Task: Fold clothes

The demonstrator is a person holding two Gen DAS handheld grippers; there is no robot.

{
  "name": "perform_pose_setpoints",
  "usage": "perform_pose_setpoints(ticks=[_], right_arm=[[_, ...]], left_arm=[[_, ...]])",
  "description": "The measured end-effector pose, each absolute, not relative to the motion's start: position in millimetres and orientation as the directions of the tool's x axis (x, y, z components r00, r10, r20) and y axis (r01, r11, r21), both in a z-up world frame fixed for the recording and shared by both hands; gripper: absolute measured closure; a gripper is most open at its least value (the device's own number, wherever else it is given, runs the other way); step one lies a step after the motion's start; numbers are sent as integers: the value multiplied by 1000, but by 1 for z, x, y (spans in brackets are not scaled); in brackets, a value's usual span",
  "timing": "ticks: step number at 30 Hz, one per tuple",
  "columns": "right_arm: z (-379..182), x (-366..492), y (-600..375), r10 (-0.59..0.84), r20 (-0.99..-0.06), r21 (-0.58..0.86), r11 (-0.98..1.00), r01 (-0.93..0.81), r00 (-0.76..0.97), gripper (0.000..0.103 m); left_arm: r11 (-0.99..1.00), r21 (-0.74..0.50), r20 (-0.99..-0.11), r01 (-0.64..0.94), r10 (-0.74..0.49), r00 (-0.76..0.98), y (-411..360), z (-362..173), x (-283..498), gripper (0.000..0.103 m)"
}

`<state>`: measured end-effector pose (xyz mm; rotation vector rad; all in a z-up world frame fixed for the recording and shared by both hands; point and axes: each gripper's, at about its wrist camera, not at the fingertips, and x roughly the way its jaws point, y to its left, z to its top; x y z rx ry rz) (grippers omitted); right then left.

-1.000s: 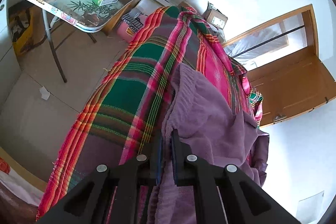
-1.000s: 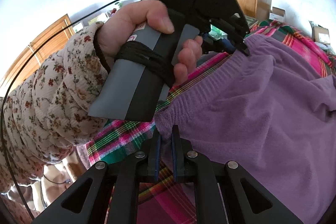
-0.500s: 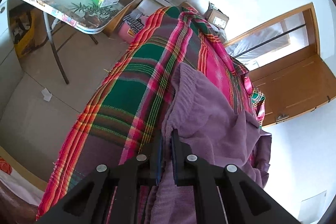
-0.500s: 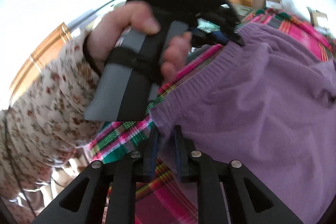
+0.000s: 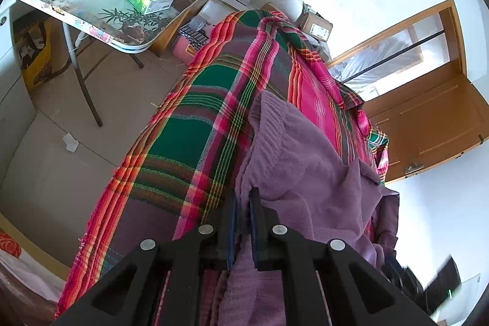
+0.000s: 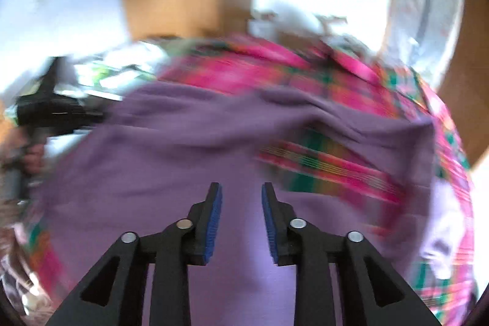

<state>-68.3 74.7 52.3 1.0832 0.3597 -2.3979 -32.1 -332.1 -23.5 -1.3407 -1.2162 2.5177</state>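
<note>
**One corner held, the other let go**

The left gripper is clamped on the edge of the purple garment, which lies ahead of it and to its right over the plaid blanket. The right gripper has its jaws apart with nothing between them, above the same purple cloth; this view is heavily blurred, so whether the pads touch the fabric is hard to say.

With only one corner pinned, any pull by the left gripper could drag the garment askew or bunch it, and the loose blanket might ride along. A ridge of cloth ahead and right of the left gripper could fold in crooked.

Further ahead, to its left, a cluttered table and cardboard boxes stand clear of the work.
</note>
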Motion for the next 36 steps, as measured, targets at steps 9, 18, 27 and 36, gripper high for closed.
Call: perform_pose_setpoints(ticks=[9,18,27,36], right_arm=[[16,-103,85,-370,-827,70,-816,574,-424,59],[12,-97,81,-370,-811,41,-808,588,-452,98],[20,-93,121,-285,-800,2,-882,471,-529,103],[39,-79,170,-356,-742,125,-906,405,-567,98]], left_arm=[[-692,-651,-686,310,363,-631,-331,-24,-31,94],[-690,-651,-688,317,360,-630,-332,-24,-31,94],[-694,-643,-693,323,349,-631,-330,-23,-32,94],[-694,-637,-699,336,335,-632,-329,-22,-31,94]])
